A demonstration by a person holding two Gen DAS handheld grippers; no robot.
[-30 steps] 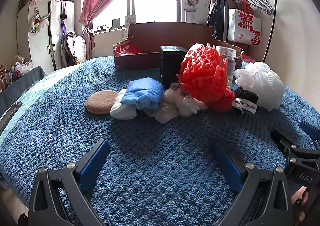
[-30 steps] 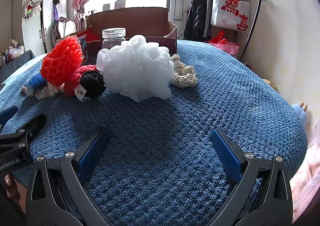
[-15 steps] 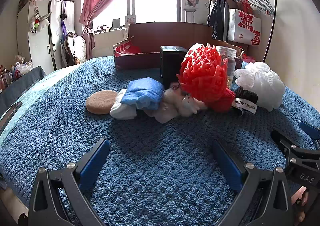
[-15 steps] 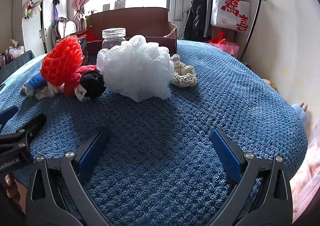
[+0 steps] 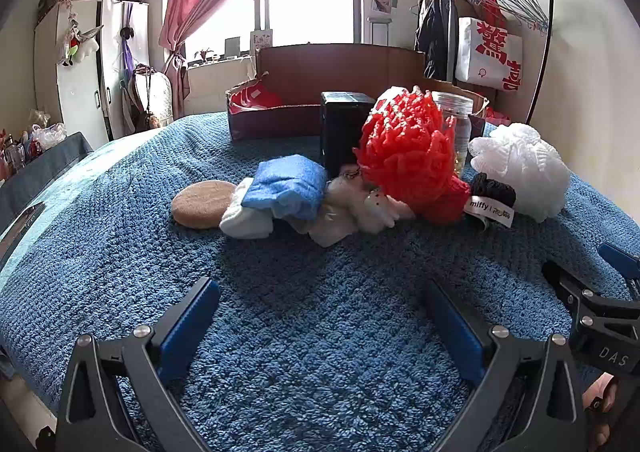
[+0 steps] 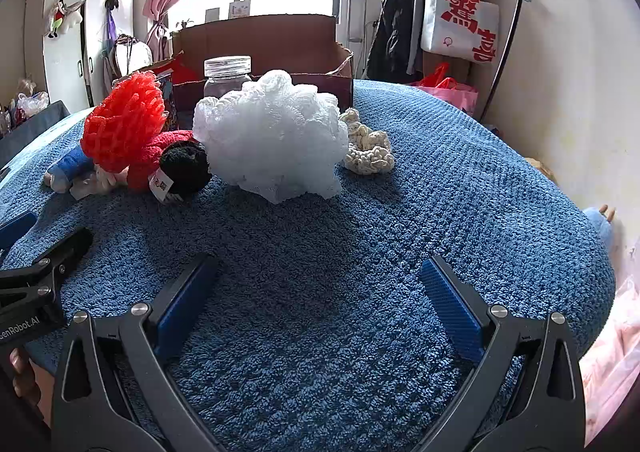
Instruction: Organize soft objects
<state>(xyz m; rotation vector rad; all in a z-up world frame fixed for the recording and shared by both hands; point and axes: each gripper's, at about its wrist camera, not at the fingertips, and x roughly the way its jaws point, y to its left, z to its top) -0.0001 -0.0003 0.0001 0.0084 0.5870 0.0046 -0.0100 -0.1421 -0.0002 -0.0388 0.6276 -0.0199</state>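
My left gripper (image 5: 320, 316) fingers apart, low over blanket (image 5: 120, 252). Right gripper (image 6: 320, 292) apart too, empty. Red pouf (image 5: 408, 152), white pouf (image 6: 272, 140) far ahead, touching pile.

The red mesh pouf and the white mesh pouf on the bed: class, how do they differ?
The red mesh pouf stands taller and leans on other soft items; the white mesh pouf is wider and sits lower. The red one has open netting, the white one finer ruffles. Both rest on the blue blanket.
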